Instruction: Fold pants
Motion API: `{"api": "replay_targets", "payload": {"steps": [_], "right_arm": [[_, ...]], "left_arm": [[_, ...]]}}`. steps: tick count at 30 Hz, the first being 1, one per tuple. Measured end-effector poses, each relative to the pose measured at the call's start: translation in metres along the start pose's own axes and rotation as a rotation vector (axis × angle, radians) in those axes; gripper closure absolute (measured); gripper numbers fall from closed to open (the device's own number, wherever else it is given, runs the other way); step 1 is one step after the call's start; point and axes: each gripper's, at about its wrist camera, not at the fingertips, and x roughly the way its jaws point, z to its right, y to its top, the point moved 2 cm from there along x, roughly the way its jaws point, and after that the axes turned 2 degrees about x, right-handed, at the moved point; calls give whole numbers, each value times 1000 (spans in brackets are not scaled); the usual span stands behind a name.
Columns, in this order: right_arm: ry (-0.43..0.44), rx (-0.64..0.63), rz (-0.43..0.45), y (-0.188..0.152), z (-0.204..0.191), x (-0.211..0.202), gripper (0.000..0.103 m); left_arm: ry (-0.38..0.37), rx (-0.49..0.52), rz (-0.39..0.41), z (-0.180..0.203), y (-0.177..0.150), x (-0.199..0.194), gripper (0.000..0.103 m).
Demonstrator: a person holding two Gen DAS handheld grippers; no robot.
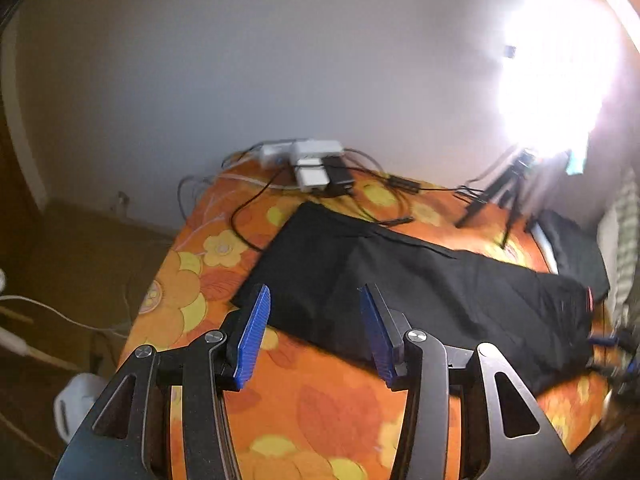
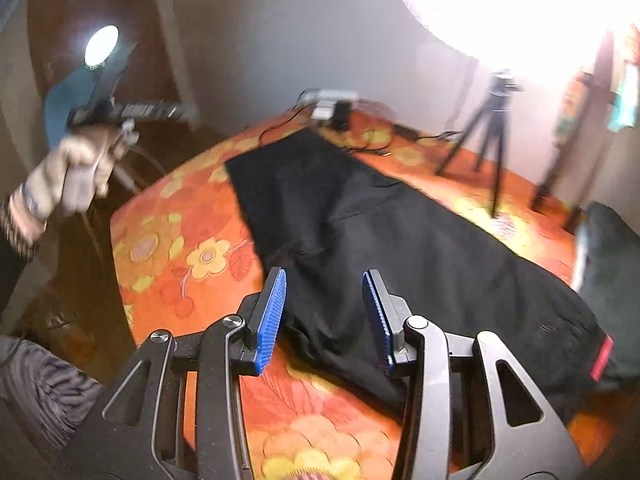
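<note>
- The black pants [image 1: 420,296] are lying flat and lengthwise on the flowered orange bedspread [image 1: 320,408], just ahead of both tongs; one layer is lying over another along a slanted fold line, and a red tag [image 2: 602,358] is showing at the right end.
- Bare bedspread is stretching left of the pants to the bed's left edge; cables and chargers [image 1: 316,168] are sitting beyond the far end, a tripod [image 2: 492,136] far right.
- The left tongs [image 1: 314,336] are standing apart, holding nothing, hovering over the pants' near edge.
- The right tongs [image 2: 324,320] are gaping too, empty, above the pants' near edge.
</note>
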Motion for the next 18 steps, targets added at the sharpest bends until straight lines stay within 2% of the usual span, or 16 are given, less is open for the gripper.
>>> {"api": "replay_targets", "payload": {"steps": [3, 7, 9, 14, 18], "right_arm": [[17, -32, -78, -3, -8, 39, 61], [17, -55, -160, -11, -10, 79, 61], [26, -56, -188, -12, -14, 98, 59], [25, -127, -243, -7, -32, 134, 55], [29, -211, -261, -1, -52, 152, 55]], "left_arm": [[-12, -52, -30, -28, 1, 33, 50], [-74, -167, -74, -59, -10, 75, 50], [-85, -193, -94, -67, -17, 94, 50], [-71, -187, -130, -73, -29, 118, 50], [-22, -162, -156, -77, -32, 128, 50]]}}
